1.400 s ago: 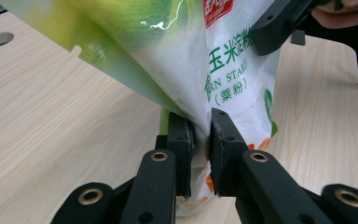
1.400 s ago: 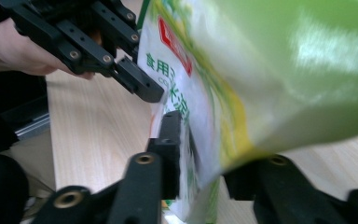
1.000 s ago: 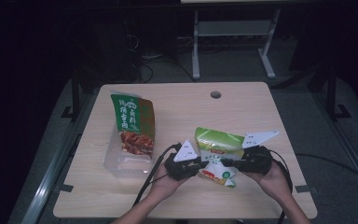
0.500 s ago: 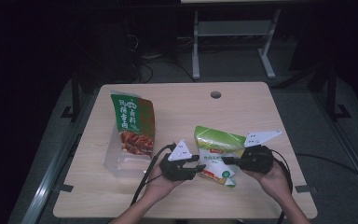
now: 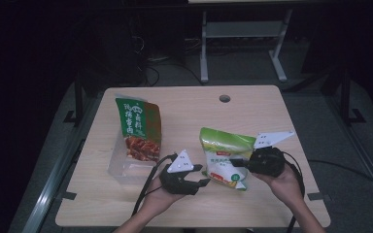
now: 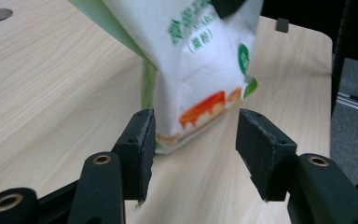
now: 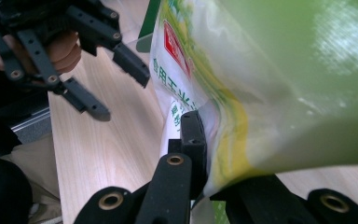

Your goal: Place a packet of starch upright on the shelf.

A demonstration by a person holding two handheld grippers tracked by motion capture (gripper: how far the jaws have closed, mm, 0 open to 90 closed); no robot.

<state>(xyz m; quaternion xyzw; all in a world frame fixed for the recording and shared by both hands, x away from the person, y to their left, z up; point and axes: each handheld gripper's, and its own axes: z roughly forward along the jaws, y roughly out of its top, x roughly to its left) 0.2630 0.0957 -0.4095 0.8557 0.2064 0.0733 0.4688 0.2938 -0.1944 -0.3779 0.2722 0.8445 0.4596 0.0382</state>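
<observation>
A green and white pouch [image 5: 223, 156] stands tilted on the wooden table [image 5: 189, 111], right of centre. My right gripper [image 5: 239, 163] is shut on its edge; in the right gripper view the pads [image 7: 193, 135] pinch the pouch [image 7: 270, 84] near its lower seam. My left gripper [image 5: 203, 175] sits just left of the pouch. Its jaws have just been opening and now stand apart. In the left gripper view the pouch's bottom corner [image 6: 200, 60] lies just beyond the left gripper [image 6: 193, 135], and neither pad presses on it. The left gripper [image 7: 121, 93] also appears open in the right gripper view.
A green and red snack bag [image 5: 137, 127] leans in a clear plastic box [image 5: 119, 170] at the table's left. A round cable hole [image 5: 225, 98] lies near the far edge. A metal stand [image 5: 243, 31] is on the floor behind the table.
My left gripper has let go of the pouch's lower corner, opened its jaws and drawn back a little to the left. The right gripper keeps its hold on the pouch.
</observation>
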